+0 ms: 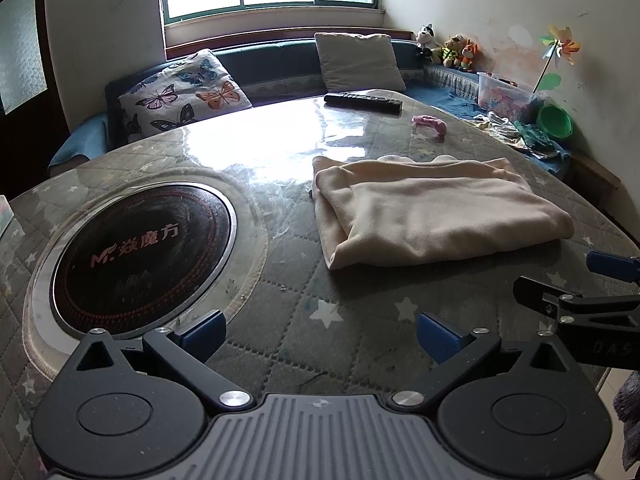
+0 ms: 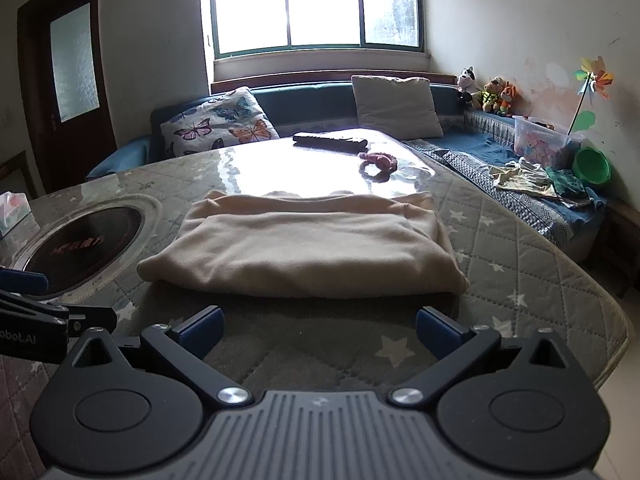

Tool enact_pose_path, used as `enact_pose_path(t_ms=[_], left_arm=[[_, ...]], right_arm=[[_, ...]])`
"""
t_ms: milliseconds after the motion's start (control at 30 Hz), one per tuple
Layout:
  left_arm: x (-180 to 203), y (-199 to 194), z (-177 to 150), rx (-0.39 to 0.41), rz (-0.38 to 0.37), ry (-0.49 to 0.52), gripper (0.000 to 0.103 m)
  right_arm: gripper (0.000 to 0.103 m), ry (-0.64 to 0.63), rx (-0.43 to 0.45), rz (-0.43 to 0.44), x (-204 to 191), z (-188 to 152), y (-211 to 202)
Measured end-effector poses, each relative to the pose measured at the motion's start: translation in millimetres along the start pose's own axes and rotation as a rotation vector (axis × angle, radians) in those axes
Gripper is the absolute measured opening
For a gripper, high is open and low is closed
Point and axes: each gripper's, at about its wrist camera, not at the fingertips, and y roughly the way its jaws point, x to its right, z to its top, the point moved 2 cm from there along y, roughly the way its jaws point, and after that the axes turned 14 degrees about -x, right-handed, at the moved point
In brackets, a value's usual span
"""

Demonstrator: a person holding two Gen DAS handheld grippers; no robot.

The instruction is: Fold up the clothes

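A cream garment [image 1: 436,216] lies folded in a flat rectangle on the quilted table [image 1: 304,292]; it also shows in the right wrist view [image 2: 304,252]. My left gripper [image 1: 320,334] is open and empty, hovering over the table short of the garment and to its left. My right gripper [image 2: 318,330] is open and empty, just in front of the garment's near edge. Each gripper shows at the edge of the other's view.
A round black induction hob [image 1: 140,260] is set in the table at the left. A remote [image 1: 362,102] and a pink toy [image 1: 430,124] lie at the far side. A sofa with cushions [image 1: 184,92], toys and loose clothes [image 2: 528,178] surrounds the table.
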Motion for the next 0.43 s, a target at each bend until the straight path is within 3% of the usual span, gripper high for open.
enact_pose_path(t_ms=[433], left_arm=[[-1.8, -0.6, -11.4, -0.009, 0.003, -0.004, 0.103]], right_arm=[[0.103, -0.009, -0.011, -0.002, -8.6, -3.7, 0.9]])
